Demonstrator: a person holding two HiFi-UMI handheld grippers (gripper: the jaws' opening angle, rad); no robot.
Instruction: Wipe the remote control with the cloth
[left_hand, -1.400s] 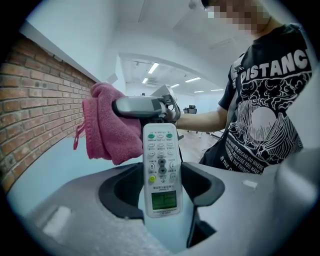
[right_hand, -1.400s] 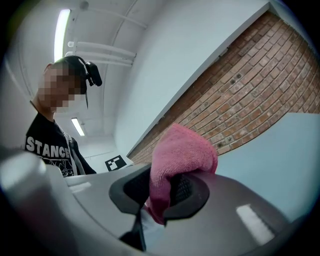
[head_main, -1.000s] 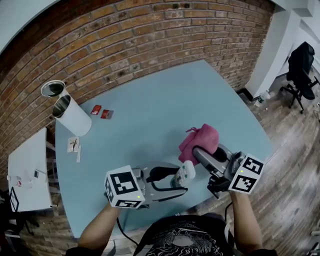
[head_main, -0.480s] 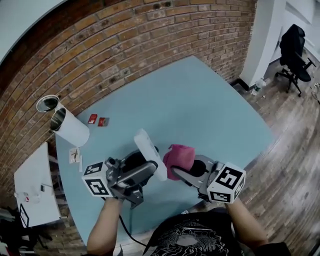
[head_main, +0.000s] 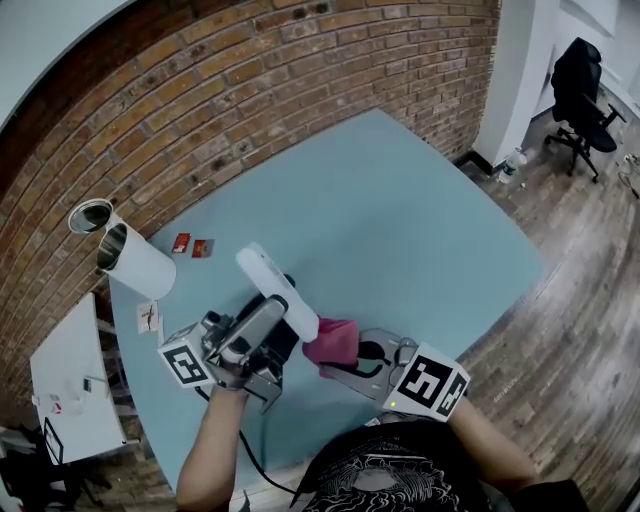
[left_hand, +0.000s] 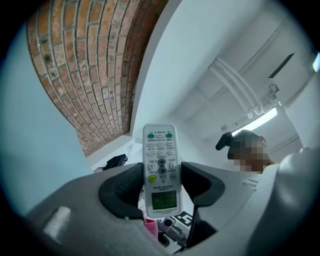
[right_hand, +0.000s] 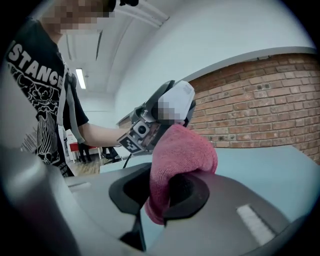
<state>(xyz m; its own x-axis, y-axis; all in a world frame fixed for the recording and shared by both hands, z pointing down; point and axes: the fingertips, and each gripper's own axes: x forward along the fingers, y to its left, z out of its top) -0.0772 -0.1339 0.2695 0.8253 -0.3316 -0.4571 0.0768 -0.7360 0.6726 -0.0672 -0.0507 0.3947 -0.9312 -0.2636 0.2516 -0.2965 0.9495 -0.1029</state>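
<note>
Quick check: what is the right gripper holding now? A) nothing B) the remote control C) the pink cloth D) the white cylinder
C: the right gripper is closed on the pink cloth, while the remote control sits clamped in the left gripper.

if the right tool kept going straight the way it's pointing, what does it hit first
Probably the remote control held in the left tool, straight ahead beyond the pink cloth that the right tool grips; depth is unclear.
</note>
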